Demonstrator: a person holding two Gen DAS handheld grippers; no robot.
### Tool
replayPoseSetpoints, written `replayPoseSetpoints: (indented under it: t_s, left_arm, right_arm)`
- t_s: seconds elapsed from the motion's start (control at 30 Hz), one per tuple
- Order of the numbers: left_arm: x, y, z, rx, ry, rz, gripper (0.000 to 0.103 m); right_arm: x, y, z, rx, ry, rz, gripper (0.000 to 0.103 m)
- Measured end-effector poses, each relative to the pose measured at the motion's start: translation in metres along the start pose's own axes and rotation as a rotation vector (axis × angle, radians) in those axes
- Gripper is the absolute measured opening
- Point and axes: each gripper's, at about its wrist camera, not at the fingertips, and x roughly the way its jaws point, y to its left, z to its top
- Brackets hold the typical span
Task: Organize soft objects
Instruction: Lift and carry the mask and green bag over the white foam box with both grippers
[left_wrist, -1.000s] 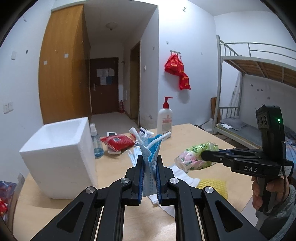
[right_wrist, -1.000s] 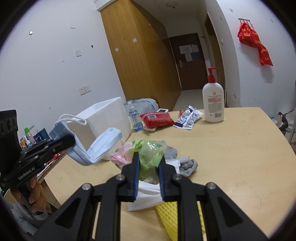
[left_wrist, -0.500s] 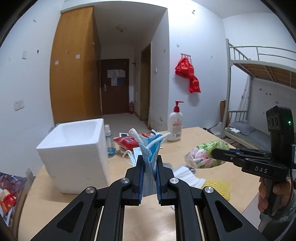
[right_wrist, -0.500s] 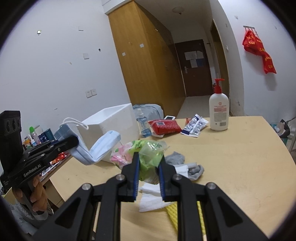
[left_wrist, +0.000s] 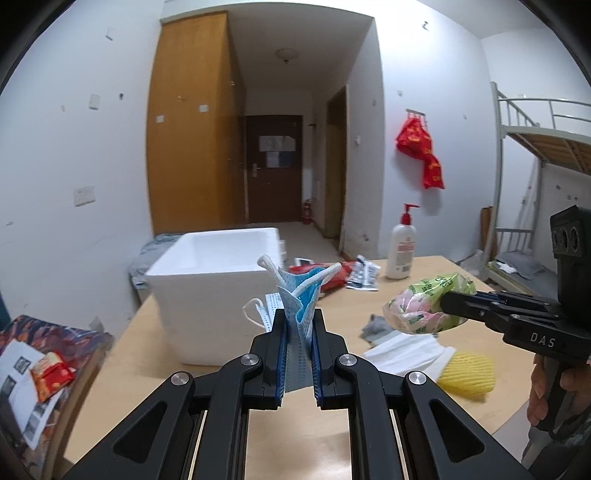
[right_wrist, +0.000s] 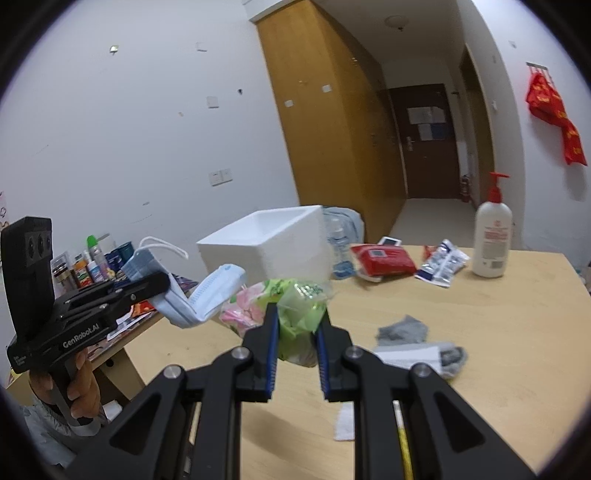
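Note:
My left gripper (left_wrist: 298, 321) is shut on a bunch of blue face masks (left_wrist: 299, 295) with white ear loops, held above the wooden table (left_wrist: 369, 302) just in front of the white foam box (left_wrist: 218, 288). From the right wrist view the same left gripper (right_wrist: 162, 284) shows at the left with the face masks (right_wrist: 207, 295) hanging from it. My right gripper (right_wrist: 297, 317) is shut on a green and pink plastic bag (right_wrist: 295, 314), lifted off the table; in the left wrist view that right gripper (left_wrist: 447, 302) holds the plastic bag (left_wrist: 424, 302) at the right.
On the table lie grey socks (right_wrist: 402, 328), white tissues (left_wrist: 406, 354), a yellow foam net (left_wrist: 465, 373), a red packet (right_wrist: 384, 258), sachets (right_wrist: 443, 262), a small spray bottle (right_wrist: 338, 251) and a pump bottle (right_wrist: 493, 240). A cluttered side shelf (right_wrist: 92, 258) stands left; a bunk bed (left_wrist: 535, 184) right.
Both grippers have swung left towards the foam box and risen a little, still carrying the masks and the bag. The box now sits nearer the middle of both views.

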Motion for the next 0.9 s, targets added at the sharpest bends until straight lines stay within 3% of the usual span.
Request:
replayPoseSetpoints:
  t_s: [0.37,0.9]
  left_arm:
    - [-0.022,0.027,-0.006,-0.045,-0.009,0.08,0.012]
    - [-0.022,0.04,-0.003,-0.062,-0.019,0.093,0.012]
  right_arm:
    - [0.018,0.04,0.007,-0.066,0.013,0.092,0.022]
    - [0.032,0.06,0.014,-0.107,0.033,0.127,0.022]
